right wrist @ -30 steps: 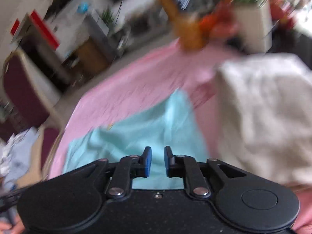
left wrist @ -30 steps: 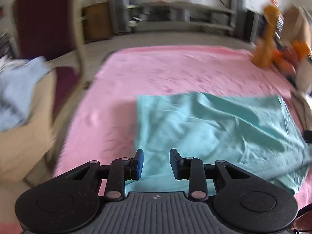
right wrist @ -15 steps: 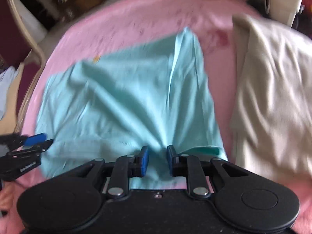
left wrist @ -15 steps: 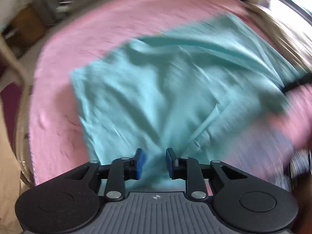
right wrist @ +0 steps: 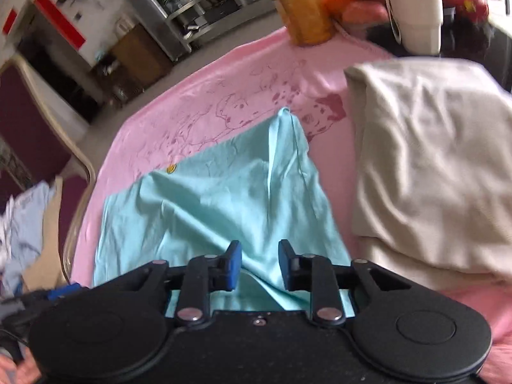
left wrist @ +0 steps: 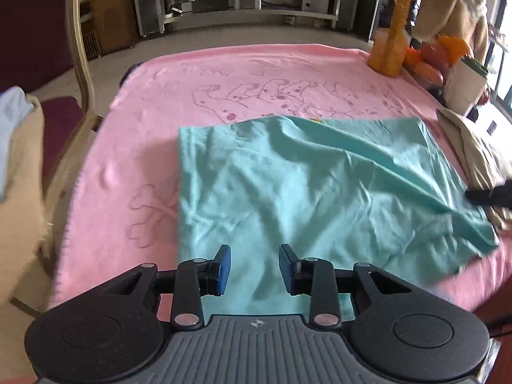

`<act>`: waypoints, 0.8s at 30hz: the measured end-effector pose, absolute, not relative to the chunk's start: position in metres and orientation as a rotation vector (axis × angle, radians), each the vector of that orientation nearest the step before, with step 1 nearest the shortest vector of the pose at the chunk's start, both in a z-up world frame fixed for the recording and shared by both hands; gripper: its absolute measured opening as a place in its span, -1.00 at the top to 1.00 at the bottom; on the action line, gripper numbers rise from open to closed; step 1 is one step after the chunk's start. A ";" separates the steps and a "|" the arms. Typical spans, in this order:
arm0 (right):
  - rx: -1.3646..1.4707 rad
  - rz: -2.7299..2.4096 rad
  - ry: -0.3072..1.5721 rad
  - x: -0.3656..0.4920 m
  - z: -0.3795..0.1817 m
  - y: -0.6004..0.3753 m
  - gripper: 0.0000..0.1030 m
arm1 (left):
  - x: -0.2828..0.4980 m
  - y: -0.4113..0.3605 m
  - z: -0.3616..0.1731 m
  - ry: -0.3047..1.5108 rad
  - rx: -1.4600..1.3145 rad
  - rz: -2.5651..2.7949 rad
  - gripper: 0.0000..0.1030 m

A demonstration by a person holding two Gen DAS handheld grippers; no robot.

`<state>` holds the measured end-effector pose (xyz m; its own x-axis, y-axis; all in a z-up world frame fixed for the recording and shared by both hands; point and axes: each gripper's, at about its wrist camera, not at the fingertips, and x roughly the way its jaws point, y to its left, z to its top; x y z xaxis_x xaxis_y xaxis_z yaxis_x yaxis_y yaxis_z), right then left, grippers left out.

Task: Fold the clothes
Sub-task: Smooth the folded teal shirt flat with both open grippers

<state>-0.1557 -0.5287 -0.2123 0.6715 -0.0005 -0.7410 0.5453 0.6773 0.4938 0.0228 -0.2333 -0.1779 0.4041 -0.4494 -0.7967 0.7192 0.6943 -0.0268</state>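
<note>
teal garment (left wrist: 307, 192) – rumpled rectangle mid pink blanket (left wrist: 144, 147) | left gripper (left wrist: 255, 267), right gripper (right wrist: 259, 264) – both released over its near hem | pinch hem corners evenly, avoid blanket beneath

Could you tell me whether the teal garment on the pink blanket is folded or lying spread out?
Folded, at least partly: the teal garment lies as a wrinkled rectangle on the pink blanket, with no sleeves or collar showing. How many layers, I cannot tell.

shirt (left wrist: 304, 185) on blanket (left wrist: 134, 147) | cloth pile (right wrist: 425, 166) right | bottle (left wrist: 392, 25) behind
</note>
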 end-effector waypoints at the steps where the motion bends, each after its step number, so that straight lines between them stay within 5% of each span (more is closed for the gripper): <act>1: 0.793 -0.319 0.806 -0.152 -0.219 -0.528 0.51 | 0.023 -0.237 -0.182 0.884 0.333 -0.765 0.39; 8: 0.532 -0.174 0.794 -0.151 -0.202 -0.496 0.29 | -0.005 -0.224 -0.169 0.800 0.372 -0.911 0.17; 24: -0.197 -0.085 0.910 -0.102 -0.215 -0.405 0.08 | 0.027 -0.216 -0.182 0.855 0.345 -0.668 0.15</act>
